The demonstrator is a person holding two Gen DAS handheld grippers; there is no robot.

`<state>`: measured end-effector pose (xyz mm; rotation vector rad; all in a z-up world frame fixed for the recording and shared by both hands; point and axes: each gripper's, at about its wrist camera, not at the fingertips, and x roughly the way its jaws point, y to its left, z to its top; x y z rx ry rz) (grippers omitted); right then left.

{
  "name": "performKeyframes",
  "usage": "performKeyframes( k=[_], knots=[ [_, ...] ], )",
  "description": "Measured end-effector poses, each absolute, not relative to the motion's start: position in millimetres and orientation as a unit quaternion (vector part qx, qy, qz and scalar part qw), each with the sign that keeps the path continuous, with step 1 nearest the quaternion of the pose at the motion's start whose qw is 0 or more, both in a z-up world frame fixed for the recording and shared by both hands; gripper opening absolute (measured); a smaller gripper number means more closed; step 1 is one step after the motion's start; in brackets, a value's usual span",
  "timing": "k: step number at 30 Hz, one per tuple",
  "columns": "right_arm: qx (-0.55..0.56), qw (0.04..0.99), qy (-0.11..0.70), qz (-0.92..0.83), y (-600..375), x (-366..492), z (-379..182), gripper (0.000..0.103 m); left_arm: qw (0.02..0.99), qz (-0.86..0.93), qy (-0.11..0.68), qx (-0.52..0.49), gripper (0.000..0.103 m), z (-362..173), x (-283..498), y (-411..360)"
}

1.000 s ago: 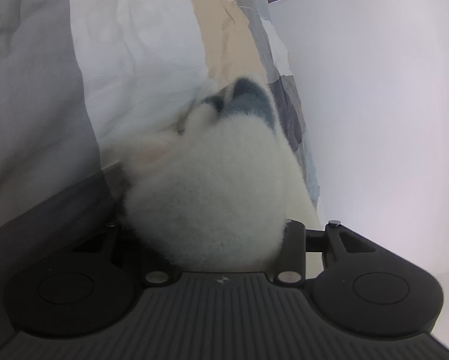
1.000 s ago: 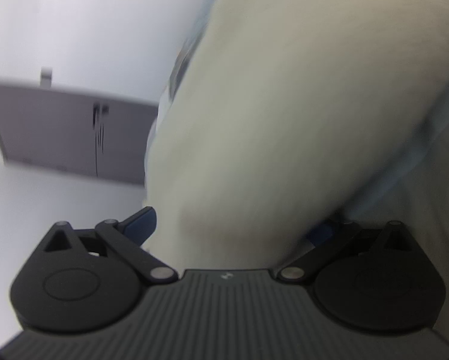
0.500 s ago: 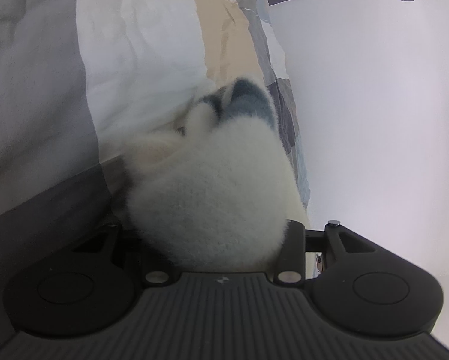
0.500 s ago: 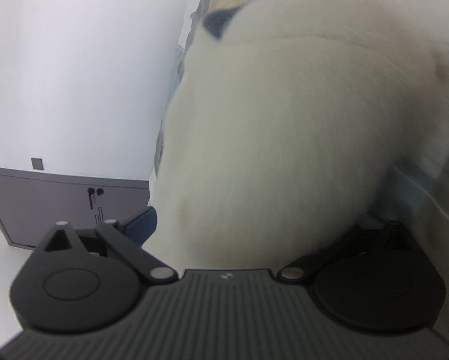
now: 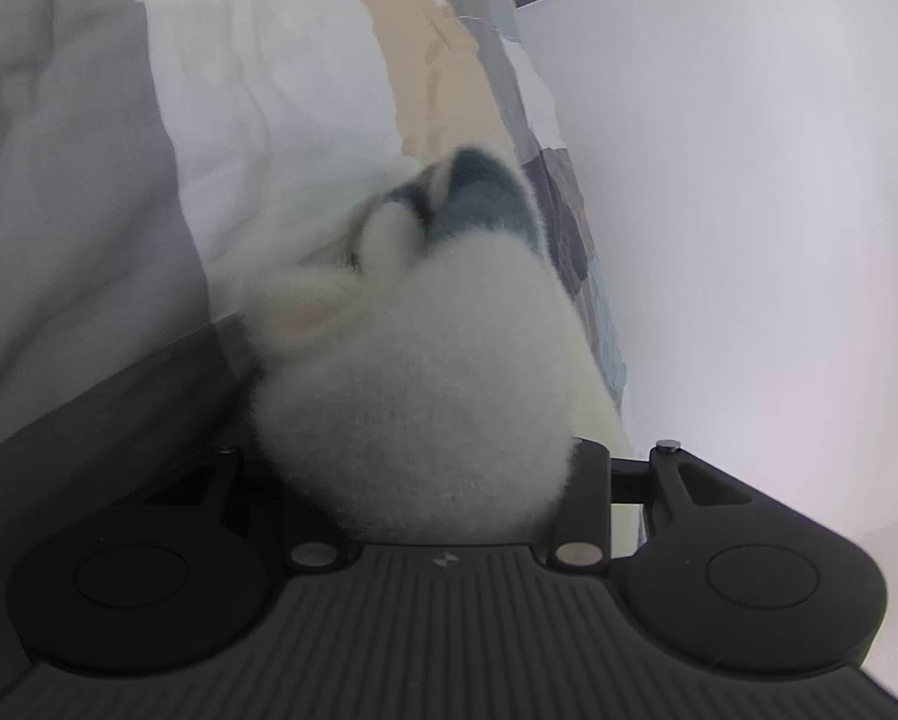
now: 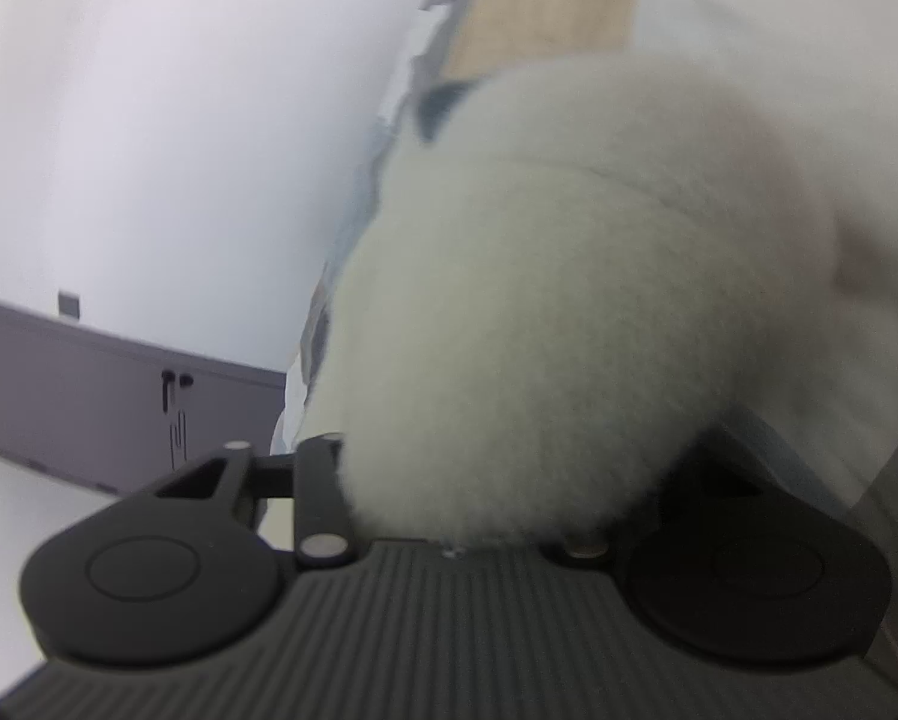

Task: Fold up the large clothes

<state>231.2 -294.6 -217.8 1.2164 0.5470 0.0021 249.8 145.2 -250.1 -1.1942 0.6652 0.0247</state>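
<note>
A fluffy white fleece garment point(image 5: 425, 372) with a dark blue-grey patch point(image 5: 479, 198) lies bunched on a patchwork bed cover point(image 5: 239, 120). My left gripper point(image 5: 425, 468) is shut on a thick wad of this fleece, which hides most of both fingers. In the right wrist view the same white fleece point(image 6: 569, 300) fills the space between the jaws of my right gripper point(image 6: 497, 480). Its jaws are closing, and the left finger point(image 6: 320, 480) presses into the pile. The right finger is buried under fleece.
The bed cover has grey, white and beige panels and drops off at its edge beside a plain white wall point(image 5: 749, 240). A grey cabinet point(image 6: 89, 396) with a small handle stands low against the wall at the left of the right wrist view.
The right gripper's jaws came in from wide open onto the fleece, and its view swung so the garment sits more to the right. The left gripper kept its hold and barely moved.
</note>
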Motion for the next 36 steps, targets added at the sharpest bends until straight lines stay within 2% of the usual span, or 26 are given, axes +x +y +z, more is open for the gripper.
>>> performKeyframes(
  k=[12, 22, 36],
  knots=[
    [0.516, 0.821, 0.241, 0.050, -309, 161, -157, 0.044, 0.788, -0.020, 0.314, -0.530, 0.045, -219, 198, 139],
    [0.518, 0.827, 0.208, 0.063, -351, 120, -116, 0.044, 0.807, -0.081, 0.308, -0.498, 0.045, -174, 175, 101],
    [0.526, 0.838, 0.125, 0.066, -472, 113, -42, 0.044, 0.820, -0.185, 0.289, -0.458, 0.045, -83, 239, -20]
  ],
)
